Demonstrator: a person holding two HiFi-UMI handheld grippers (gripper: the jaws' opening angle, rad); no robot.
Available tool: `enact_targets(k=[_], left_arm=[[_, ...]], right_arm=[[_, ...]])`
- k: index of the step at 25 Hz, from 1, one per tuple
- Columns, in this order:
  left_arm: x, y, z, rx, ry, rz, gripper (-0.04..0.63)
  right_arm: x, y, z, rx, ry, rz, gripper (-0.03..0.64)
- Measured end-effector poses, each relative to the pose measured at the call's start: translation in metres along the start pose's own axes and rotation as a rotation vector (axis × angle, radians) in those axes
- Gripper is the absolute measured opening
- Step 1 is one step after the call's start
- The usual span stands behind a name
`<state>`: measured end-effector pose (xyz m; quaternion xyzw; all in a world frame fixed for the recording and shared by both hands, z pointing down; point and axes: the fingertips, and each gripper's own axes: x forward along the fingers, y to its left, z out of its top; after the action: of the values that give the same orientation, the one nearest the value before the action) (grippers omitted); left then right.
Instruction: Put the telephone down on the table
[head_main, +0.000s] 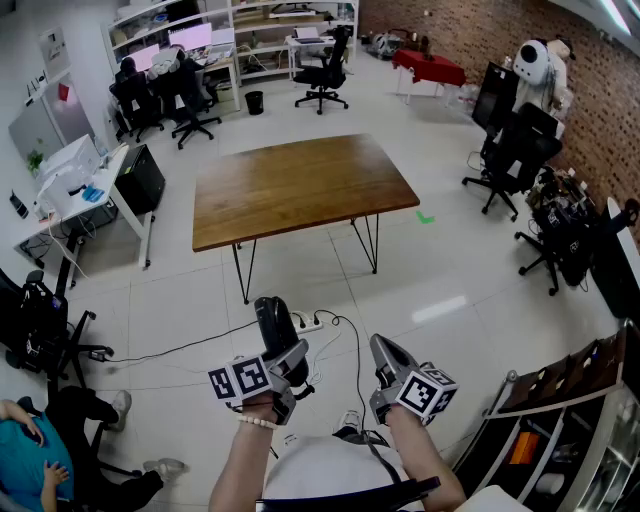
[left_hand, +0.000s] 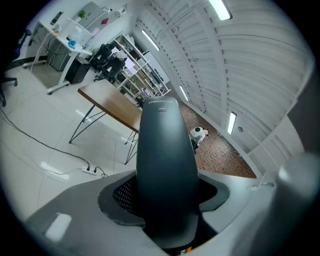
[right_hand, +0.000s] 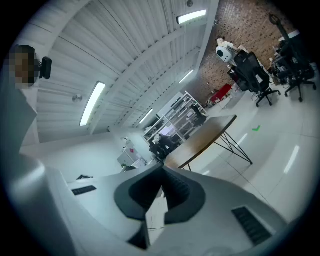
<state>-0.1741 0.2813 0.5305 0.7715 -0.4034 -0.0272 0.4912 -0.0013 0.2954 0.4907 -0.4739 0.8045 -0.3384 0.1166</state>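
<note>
A black telephone handset (head_main: 271, 320) stands up out of my left gripper (head_main: 284, 358), which is shut on it. In the left gripper view the telephone (left_hand: 165, 165) fills the middle, its lower end clamped between the grey jaws. My right gripper (head_main: 384, 351) is beside it, shut with nothing in it; its pads (right_hand: 175, 192) meet at the tip in the right gripper view. The brown wooden table (head_main: 300, 185) on black hairpin legs stands some way ahead across the tiled floor, its top bare. It shows small in both gripper views as table (left_hand: 112, 102) and table (right_hand: 205, 137).
A power strip (head_main: 310, 325) with cables lies on the floor between me and the table. Black office chairs (head_main: 510, 160) stand at the right, more chairs and desks (head_main: 160, 90) at the back left. A seated person (head_main: 30, 440) is at lower left. A shelf unit (head_main: 570, 420) is at lower right.
</note>
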Motion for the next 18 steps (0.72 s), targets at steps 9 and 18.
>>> enact_targets(k=[9,18], left_arm=[[0.013,-0.006,0.005,-0.001,-0.002,-0.012,0.296],[0.025,-0.007,0.004,-0.007,0.004,-0.005,0.296]], right_arm=[[0.004,-0.008,0.012,-0.002,-0.010,0.001,0.003],[0.003,-0.021,0.017,0.006,-0.003,0.000,0.004]])
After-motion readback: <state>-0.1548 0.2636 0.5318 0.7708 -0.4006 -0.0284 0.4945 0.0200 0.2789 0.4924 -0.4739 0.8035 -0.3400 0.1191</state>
